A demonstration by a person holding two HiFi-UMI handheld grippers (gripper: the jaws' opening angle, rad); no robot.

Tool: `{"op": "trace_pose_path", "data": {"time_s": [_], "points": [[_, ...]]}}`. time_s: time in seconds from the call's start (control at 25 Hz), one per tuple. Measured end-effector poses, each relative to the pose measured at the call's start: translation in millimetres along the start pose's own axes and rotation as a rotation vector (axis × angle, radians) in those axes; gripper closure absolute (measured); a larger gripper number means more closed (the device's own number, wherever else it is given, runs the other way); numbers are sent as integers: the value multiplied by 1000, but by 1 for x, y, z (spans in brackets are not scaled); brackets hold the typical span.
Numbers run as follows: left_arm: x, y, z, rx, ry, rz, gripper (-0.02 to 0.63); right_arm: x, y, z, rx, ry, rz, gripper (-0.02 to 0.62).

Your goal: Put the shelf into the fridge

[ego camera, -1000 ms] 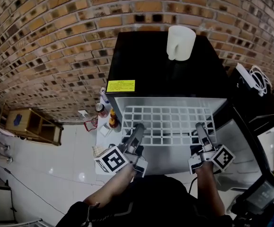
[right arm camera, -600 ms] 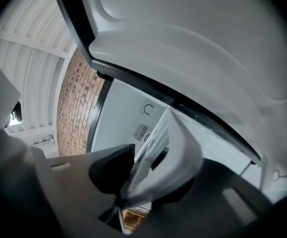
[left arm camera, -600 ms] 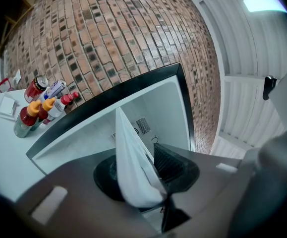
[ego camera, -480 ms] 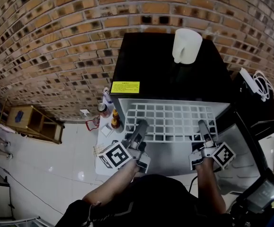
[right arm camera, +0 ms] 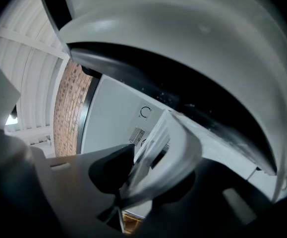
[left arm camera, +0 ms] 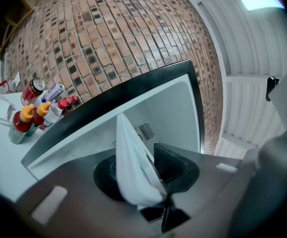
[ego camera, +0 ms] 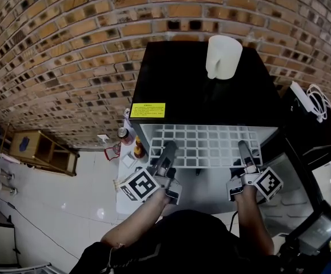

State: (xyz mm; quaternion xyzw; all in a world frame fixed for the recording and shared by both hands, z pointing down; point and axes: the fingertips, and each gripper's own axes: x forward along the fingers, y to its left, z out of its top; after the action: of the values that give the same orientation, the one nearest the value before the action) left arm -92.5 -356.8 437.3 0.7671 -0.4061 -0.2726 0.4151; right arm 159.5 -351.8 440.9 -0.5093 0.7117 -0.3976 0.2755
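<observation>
While I lean over the open fridge [ego camera: 199, 90], my left gripper [ego camera: 168, 149] is clamped on the near edge of the white wire shelf [ego camera: 205, 144]; the left gripper view shows its rim pinched between both pads. My right gripper [ego camera: 243, 148] has the same edge further along to the right. Its jaws are opening, yet the rim sits between them and touches the pads. The shelf lies level across the mouth of the fridge, just under the black top. Its far rows are inside the white cavity and its near rows stick out toward me. Past the shelf, the right gripper view shows a vent and a round dial [right arm camera: 144, 112] on the inner back wall. On top of the fridge a yellow label [ego camera: 147, 110] sits at the front left corner, and a white jug [ego camera: 222, 56] stands upright toward the back. Just beside the fridge on my left, sauce bottles [ego camera: 135, 144] and a can crowd a low white table [ego camera: 122, 193]. Behind everything runs a brick wall [ego camera: 68, 50], with a wooden crate [ego camera: 39, 150] on the tiled floor far to the left
</observation>
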Motion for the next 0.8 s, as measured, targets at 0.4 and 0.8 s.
{"op": "trace_pose_path", "data": {"time_s": [0.4, 0.8], "points": [[20, 11, 12, -20, -54, 32, 515, 26, 0, 8, -8, -81, -23, 457], [38, 19, 23, 12, -124, 43, 514, 45, -5, 16, -65, -152, -70, 457]]}}
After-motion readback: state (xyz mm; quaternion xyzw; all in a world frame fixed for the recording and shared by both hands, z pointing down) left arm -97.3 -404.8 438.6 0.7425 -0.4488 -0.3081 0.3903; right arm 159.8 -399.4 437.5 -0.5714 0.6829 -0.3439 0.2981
